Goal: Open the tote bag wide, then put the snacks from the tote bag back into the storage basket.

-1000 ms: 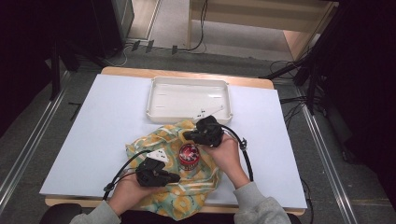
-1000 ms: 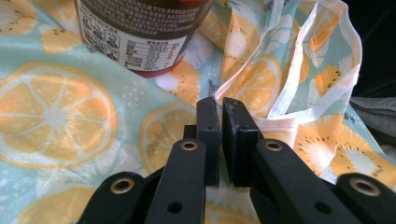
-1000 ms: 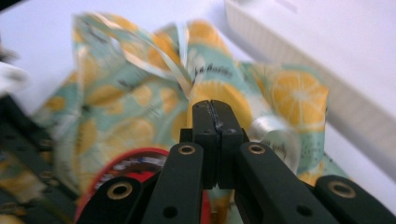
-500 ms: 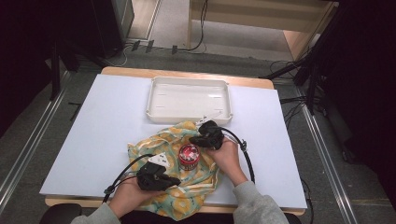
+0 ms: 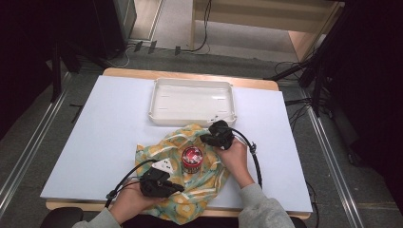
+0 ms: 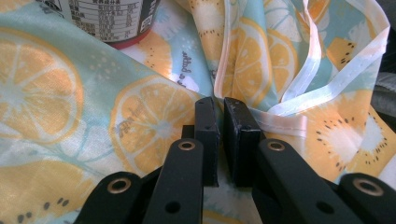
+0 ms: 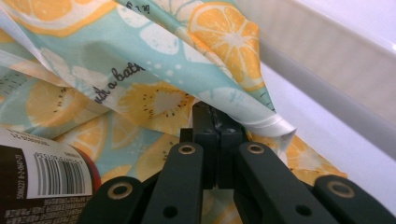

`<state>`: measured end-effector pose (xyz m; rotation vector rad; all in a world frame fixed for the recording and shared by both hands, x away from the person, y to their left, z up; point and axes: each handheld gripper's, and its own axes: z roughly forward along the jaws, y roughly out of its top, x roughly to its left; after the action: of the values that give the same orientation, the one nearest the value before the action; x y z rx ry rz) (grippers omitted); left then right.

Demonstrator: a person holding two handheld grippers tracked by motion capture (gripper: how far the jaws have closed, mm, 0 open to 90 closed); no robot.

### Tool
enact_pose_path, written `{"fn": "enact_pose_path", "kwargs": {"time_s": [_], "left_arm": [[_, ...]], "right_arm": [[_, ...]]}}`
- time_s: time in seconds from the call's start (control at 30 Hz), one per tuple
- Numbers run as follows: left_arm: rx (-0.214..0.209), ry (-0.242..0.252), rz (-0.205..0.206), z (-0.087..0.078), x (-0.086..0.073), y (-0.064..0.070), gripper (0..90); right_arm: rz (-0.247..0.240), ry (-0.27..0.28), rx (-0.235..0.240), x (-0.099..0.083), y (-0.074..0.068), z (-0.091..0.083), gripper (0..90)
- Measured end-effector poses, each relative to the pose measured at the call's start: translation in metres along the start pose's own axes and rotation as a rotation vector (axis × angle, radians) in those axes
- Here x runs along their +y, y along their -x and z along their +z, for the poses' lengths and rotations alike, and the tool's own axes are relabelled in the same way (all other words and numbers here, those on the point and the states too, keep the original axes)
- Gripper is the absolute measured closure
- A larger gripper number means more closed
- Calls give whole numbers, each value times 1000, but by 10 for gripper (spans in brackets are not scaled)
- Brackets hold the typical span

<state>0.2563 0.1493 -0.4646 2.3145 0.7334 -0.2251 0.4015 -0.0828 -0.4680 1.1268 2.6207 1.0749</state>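
Since a second ago both hands have drawn toward the person's near edge, and the right gripper [image 5: 215, 137] has carried its corner of cloth back from the tray and inward.

On the white-topped counter [image 5: 104, 128], the white rectangular plastic tray [image 5: 192, 100] sits empty at the far middle. Nearer lies the crumpled teal cloth printed with orange slices [image 5: 209, 178], its near edge hanging over the counter's lip. A red-lidded round can [image 5: 192, 157] stands upright on the cloth's middle.

The right gripper is clamped on a hemmed cloth corner just right of the can. The left gripper [image 5: 164, 186] pinches the hem at the near left.

Wrapping the can seems the step in hand; next, each held corner likely needs folding over the lid. Open counter lies left and right; the tray crowds the far side.
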Motion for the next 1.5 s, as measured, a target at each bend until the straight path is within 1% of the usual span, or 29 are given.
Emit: {"fn": "enact_pose_path", "kwargs": {"time_s": [0.07, 0.13, 0.17, 0.23, 0.3, 0.4, 0.5, 0.53, 0.6, 0.67, 0.77, 0.83, 0.87, 0.9, 0.93, 1.0, 1.1, 1.2, 1.27, 1.33, 1.37, 1.43, 1.5], "left_arm": [[9, 4, -1, -1, 1, -1, 836], [12, 21, -9, -5, 3, -3, 831], [18, 38, -13, -8, 4, -4, 828], [29, 53, -16, -13, 5, -4, 813], [34, 63, -7, -18, 7, -4, 799], [40, 84, -8, -23, 11, -3, 758], [30, 92, -4, -27, 15, -3, 707], [30, 95, -6, -28, 17, -3, 707], [40, 95, 6, -30, 20, -2, 698], [39, 102, 1, -32, 22, -2, 659], [52, 98, 1, -34, 24, -4, 615], [53, 104, -5, -36, 25, -6, 591], [59, 112, -6, -36, 26, -6, 577], [59, 113, -4, -37, 27, -8, 560], [63, 111, -2, -38, 28, -9, 550], [73, 111, -2, -39, 30, -10, 523], [85, 113, 3, -42, 32, -13, 487], [98, 128, -2, -45, 35, -16, 458], [98, 135, -5, -47, 37, -19, 439], [96, 138, -6, -47, 39, -21, 424], [100, 141, 1, -47, 41, -22, 415], [91, 131, -1, -46, 45, -24, 386], [98, 125, 5, -45, 48, -25, 365]], "right_arm": [[-7, 2, 14, 1, -2, -1, 900], [2, 8, 28, 1, -4, -3, 900], [-4, 12, 33, 1, -4, -3, 900], [-8, 17, 41, 2, -7, -7, 900], [-7, 21, 47, 2, -9, -9, 900], [-10, 31, 72, 2, -12, -14, 851], [-31, 38, 77, 3, -18, -21, 785], [-33, 39, 81, 3, -20, -23, 778], [-43, 47, 83, 3, -23, -28, 771], [-46, 50, 76, 4, -27, -34, 756], [-46, 68, 92, 4, -29, -41, 736], [-53, 75, 97, 3, -28, -44, 720], [-49, 77, 100, 2, -28, -46, 712], [-40, 73, 99, 1, -28, -48, 708], [-41, 76, 103, 0, -27, -50, 704], [-37, 90, 109, -1, -27, -54, 695], [-33, 96, 105, -3, -25, -59, 671], [-27, 107, 100, -7, -23, -63, 645], [-20, 107, 97, -9, -22, -65, 622], [-23, 110, 99, -11, -20, -66, 597], [-23, 105, 99, -12, -20, -67, 585], [-24, 111, 95, -12, -20, -69, 548], [-19, 119, 99, -12, -19, -70, 531]]}}
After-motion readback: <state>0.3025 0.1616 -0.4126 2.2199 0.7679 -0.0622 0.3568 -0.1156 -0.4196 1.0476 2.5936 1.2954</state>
